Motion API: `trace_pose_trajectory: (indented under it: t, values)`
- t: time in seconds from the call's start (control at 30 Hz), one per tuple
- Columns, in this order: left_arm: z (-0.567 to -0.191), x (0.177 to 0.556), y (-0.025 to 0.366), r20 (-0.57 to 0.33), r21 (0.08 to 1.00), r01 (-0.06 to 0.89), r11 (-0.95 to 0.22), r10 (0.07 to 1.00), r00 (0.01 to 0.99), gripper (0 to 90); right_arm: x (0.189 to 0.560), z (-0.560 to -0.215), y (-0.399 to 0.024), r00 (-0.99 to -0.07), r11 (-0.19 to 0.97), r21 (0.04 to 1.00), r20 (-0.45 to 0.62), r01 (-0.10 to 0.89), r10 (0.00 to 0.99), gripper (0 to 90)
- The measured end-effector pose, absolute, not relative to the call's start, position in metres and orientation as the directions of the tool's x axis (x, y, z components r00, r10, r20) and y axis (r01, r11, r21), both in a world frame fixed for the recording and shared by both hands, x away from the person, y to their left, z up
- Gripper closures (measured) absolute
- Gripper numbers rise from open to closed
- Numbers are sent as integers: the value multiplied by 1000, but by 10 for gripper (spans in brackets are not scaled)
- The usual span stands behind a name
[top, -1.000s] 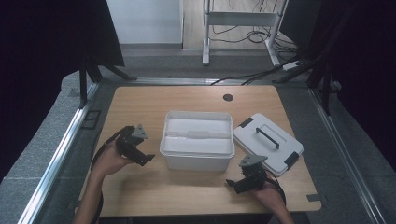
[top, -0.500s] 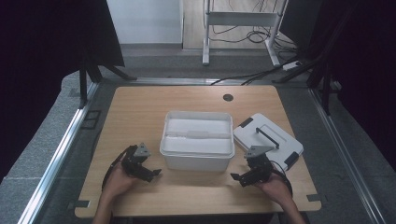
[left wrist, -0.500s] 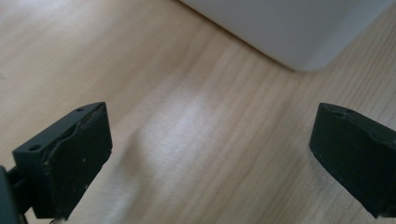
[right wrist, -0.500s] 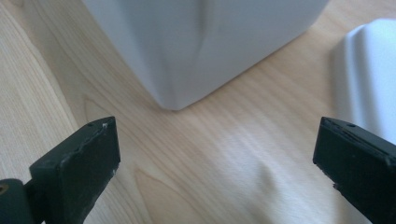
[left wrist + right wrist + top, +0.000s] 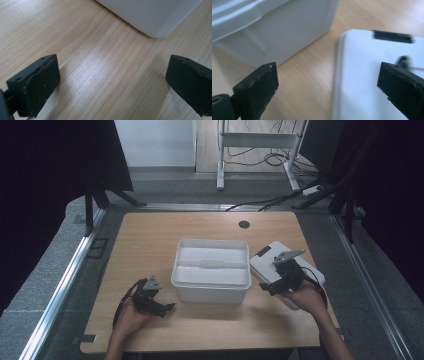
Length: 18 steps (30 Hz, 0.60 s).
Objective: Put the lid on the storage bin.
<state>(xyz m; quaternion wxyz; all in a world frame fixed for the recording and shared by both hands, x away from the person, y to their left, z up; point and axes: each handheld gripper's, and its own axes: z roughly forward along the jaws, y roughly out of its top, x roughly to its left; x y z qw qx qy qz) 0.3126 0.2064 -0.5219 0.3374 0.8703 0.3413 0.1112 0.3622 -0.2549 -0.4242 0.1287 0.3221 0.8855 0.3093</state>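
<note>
Where the desk [image 5: 150,240] meets the person's near edge, the left gripper [image 5: 159,308] rests low on the wood, just beside the front left corner of the white tub [image 5: 211,287] and apart from it. In the left gripper view its 2 jaws stand wide apart with bare wood between them and nothing held; 1 rounded corner of the tub [image 5: 152,17] shows at the top, the rest cut off by the frame.

The right gripper [image 5: 270,286] sits over the near left part of the white lid [image 5: 265,266], which lies flat on the desk just to the right of the tub. The hand [image 5: 305,296] and the gripper's body hide much of the lid in the high view, so the handle on top cannot be made out there. In the right gripper view the jaws are also spread wide and hold nothing: the lid's [image 5: 362,82] left edge lies between them, with a strip of desk and then the tub's [image 5: 282,32] wall to the left. That view is blurred; a dark clip [image 5: 392,36] at the lid's far edge is smeared, and whether the jaws touch the lid cannot be told.
</note>
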Motion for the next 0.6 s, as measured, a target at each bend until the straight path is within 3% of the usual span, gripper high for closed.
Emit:
trace_pose_trajectory:
  t: [0.33, 0.6]
  values:
    - [-522, 313, 206, -37, 663, 520, -538, 671, 741, 0, 419, -406, -275, -693, 640, 504, -108, 580, 713, 159]
    - [-522, 312, 206, -38, 664, 524, -534, 675, 737, 0, 449, -427, -279, -698, 707, 244, -139, 664, 703, 441]
